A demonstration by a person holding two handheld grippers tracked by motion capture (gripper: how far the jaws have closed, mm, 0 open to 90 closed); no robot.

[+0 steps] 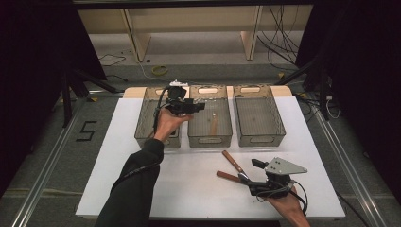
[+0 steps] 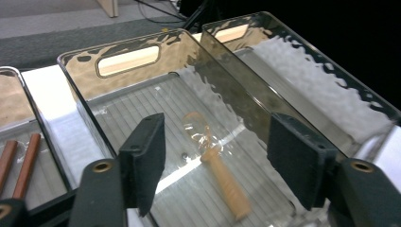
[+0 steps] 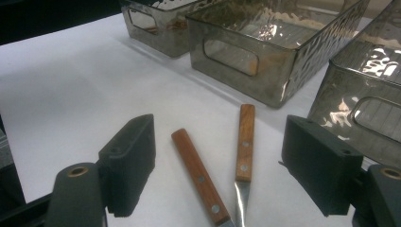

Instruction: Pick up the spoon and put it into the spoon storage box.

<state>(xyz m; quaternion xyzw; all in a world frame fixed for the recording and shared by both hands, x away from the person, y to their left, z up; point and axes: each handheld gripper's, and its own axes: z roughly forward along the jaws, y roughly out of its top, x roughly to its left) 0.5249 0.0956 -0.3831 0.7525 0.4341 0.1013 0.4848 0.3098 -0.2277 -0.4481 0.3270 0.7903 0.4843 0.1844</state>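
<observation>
Two wooden-handled knives lie on the white table at front right, one nearer the bins, the other nearer the person. My right gripper is open just behind their blades, and both handles show between its jaws. My left gripper is open and empty. It hovers over the gap between the left bin and the middle bin. A wooden spoon lies in the middle bin.
Three smoky transparent bins stand in a row at the table's back; the right bin holds nothing I can see. Two brown handles lie in the left bin. Black frames and cables surround the table.
</observation>
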